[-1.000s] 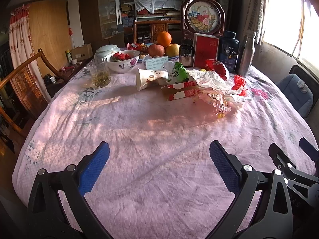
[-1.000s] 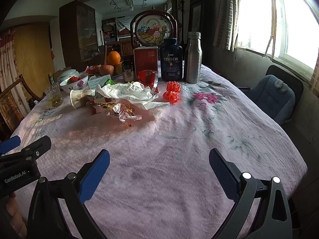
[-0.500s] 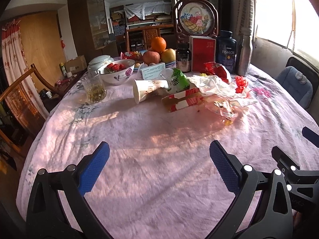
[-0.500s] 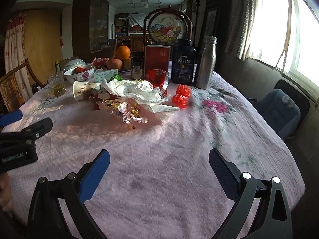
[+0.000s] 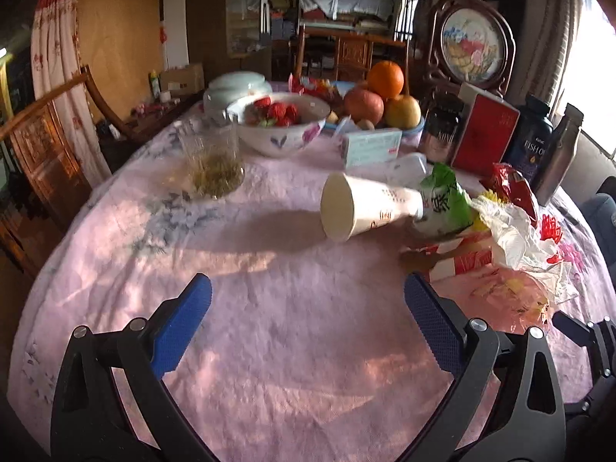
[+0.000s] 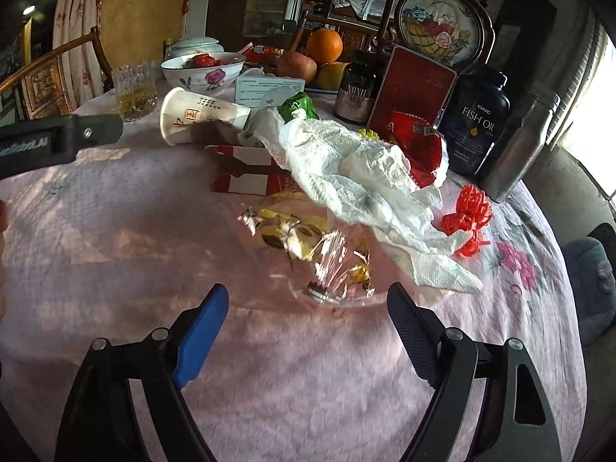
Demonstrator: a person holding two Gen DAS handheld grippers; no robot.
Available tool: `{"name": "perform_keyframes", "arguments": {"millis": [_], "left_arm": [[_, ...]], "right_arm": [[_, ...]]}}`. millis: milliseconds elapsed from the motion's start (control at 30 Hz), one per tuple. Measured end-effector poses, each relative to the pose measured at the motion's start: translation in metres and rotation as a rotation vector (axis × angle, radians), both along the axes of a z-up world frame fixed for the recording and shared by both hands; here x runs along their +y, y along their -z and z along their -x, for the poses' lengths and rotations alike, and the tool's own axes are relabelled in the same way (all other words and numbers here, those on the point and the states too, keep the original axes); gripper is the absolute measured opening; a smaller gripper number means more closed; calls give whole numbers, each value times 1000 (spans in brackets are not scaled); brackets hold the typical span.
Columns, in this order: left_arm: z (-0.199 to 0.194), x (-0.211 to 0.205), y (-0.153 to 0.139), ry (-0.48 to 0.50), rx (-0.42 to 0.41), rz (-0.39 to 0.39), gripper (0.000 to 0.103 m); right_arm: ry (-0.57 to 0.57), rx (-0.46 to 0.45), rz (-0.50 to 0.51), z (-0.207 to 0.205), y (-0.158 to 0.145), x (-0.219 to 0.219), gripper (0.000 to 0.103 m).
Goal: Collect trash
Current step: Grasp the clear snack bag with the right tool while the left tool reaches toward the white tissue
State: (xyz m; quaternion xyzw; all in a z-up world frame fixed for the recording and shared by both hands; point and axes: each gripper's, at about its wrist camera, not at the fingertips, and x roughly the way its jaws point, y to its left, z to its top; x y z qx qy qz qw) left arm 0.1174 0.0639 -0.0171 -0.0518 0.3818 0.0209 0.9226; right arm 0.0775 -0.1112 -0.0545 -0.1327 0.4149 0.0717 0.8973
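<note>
A heap of trash lies mid-table on the pink cloth [image 6: 115,238]. It holds a paper cup [image 5: 365,208] on its side, a green packet [image 5: 442,196], a red-and-white carton [image 6: 246,173], crumpled white paper [image 6: 354,169] and a clear wrapper [image 6: 308,246] with yellow sweet papers inside. Red plastic netting [image 6: 466,215] lies to the right. My left gripper [image 5: 308,300] is open and empty, short of the cup. My right gripper [image 6: 308,300] has its jaws closing with nothing between them. The clear wrapper lies just beyond its fingertips.
Behind the heap stand a bowl of strawberries [image 5: 281,123], a glass [image 5: 211,161], fruit [image 5: 385,92], a red box [image 6: 412,88], dark supplement bottles [image 6: 473,119] and a steel flask [image 6: 519,146]. A wooden chair [image 5: 46,134] is at the left, a blue seat [image 6: 593,269] at the right.
Both grippers have moved forward over the table toward the heap, which now looms larger. The right gripper's jaws stand a little narrower than before.
</note>
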Motion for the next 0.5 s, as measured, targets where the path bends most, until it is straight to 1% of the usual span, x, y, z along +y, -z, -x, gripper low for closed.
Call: {"name": "perform_keyframes", "arguments": {"millis": [33, 67, 100, 133, 167, 200, 233, 300, 367, 500], "left_arm": [[-1, 5, 1, 17, 7, 61, 96], [-1, 7, 1, 16, 9, 79, 96], [-1, 6, 2, 10, 10, 74, 96], [-1, 5, 3, 6, 16, 60, 96], [-1, 5, 4, 6, 19, 59, 96], [-1, 4, 5, 8, 22, 65, 96], [-1, 3, 5, 15, 26, 71, 96], [-2, 2, 7, 24, 31, 76, 96], [-1, 1, 7, 26, 29, 74, 96], [-1, -3, 8, 49, 24, 80, 96]], "right_arm": [[1, 3, 4, -6, 2, 2, 80], [1, 8, 3, -10, 2, 2, 75], [-1, 11, 3, -14, 3, 4, 73], [-5, 15, 4, -18, 3, 4, 63], [-8, 16, 6, -20, 3, 5, 49], [-9, 19, 8, -22, 3, 5, 41], [-6, 20, 1, -21, 2, 3, 34], [6, -8, -42, -14, -4, -3, 30], [3, -8, -103, -2, -11, -12, 28], [5, 16, -271, 37, -24, -43, 28]]}}
